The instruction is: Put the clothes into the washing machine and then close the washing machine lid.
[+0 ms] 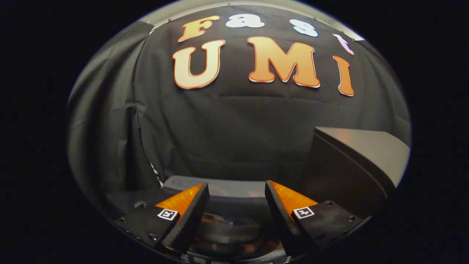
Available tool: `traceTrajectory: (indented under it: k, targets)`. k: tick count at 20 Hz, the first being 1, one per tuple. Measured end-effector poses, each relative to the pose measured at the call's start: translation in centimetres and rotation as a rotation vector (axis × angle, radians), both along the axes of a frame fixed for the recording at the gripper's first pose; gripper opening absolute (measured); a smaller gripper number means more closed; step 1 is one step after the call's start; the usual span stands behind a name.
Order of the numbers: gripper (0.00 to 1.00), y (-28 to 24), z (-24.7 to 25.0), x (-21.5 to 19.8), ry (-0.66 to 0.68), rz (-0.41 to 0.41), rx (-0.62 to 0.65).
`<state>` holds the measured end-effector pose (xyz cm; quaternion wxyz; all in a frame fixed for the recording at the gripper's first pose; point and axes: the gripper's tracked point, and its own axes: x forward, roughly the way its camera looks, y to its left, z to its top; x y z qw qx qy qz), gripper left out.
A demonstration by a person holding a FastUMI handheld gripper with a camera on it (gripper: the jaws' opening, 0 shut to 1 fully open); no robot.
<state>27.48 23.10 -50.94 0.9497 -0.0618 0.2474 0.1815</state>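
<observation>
Gripper view: fingers (237, 200) spread wide and empty above the washing machine's open drum (234, 233), its raised lid (361, 161) just beyond.

Gripper (237, 189) pointing forward, tipped a little downward. Two fingers (190, 216) spread wide apart, holding nothing, nothing pressing on either one, a big gap between them.
</observation>
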Motion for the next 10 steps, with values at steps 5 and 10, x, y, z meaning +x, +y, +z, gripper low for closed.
traceTrajectory:
  k: [5,10]
  targets:
    - [0.99,-0.4,-3.4,-3.2,0.089,0.005,0.003]
    - [0.99,0.3,-2.9,-2.6,0.115,-0.005,0.018]
